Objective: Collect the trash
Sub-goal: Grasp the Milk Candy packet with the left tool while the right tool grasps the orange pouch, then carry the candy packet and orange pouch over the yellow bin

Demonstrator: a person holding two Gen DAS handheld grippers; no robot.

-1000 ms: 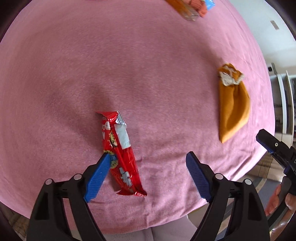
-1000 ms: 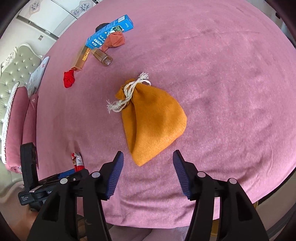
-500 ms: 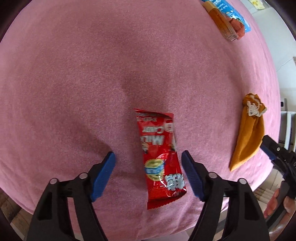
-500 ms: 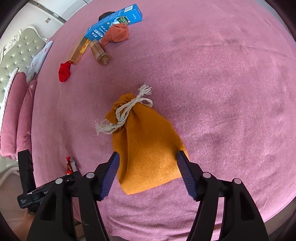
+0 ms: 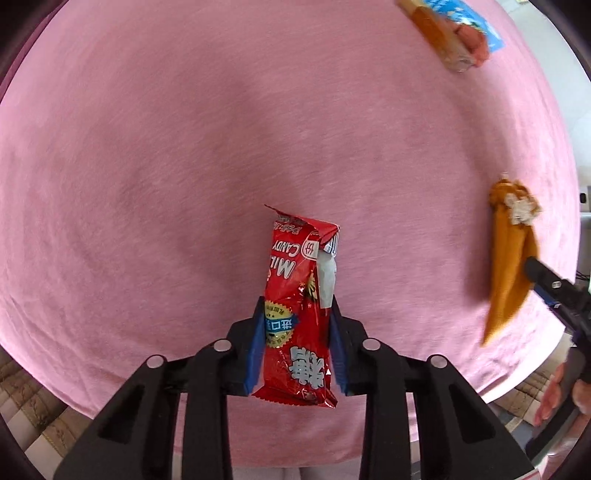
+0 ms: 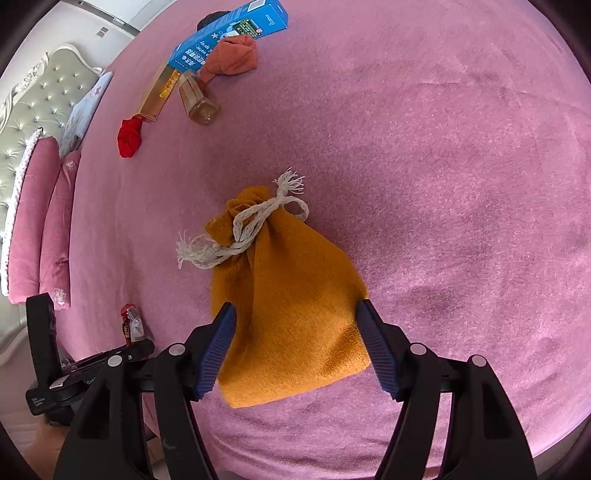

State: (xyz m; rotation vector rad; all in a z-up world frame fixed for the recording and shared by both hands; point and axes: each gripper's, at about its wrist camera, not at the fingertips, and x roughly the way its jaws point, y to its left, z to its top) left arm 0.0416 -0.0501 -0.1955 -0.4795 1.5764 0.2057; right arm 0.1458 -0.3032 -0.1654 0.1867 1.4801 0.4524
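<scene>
The left gripper [image 5: 297, 345], its jaws having just closed, pinches the red candy wrapper [image 5: 301, 306] on the pink cloth [image 5: 184, 166]; a straight lift should keep the thin foil from sliding out. The right gripper [image 6: 297, 349], jaws just widening and spread, straddles the orange drawstring pouch [image 6: 288, 295], apparently not yet squeezing. A blue box [image 6: 229, 35], bottles and red cloth lie well apart, obstructing nothing.

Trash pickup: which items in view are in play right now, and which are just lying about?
In play:
- candy wrapper, pinched in left gripper
- orange drawstring pouch, between the open right gripper pads

Lying about:
- blue carton
- glass bottle
- red cloth
- rust cloth
</scene>
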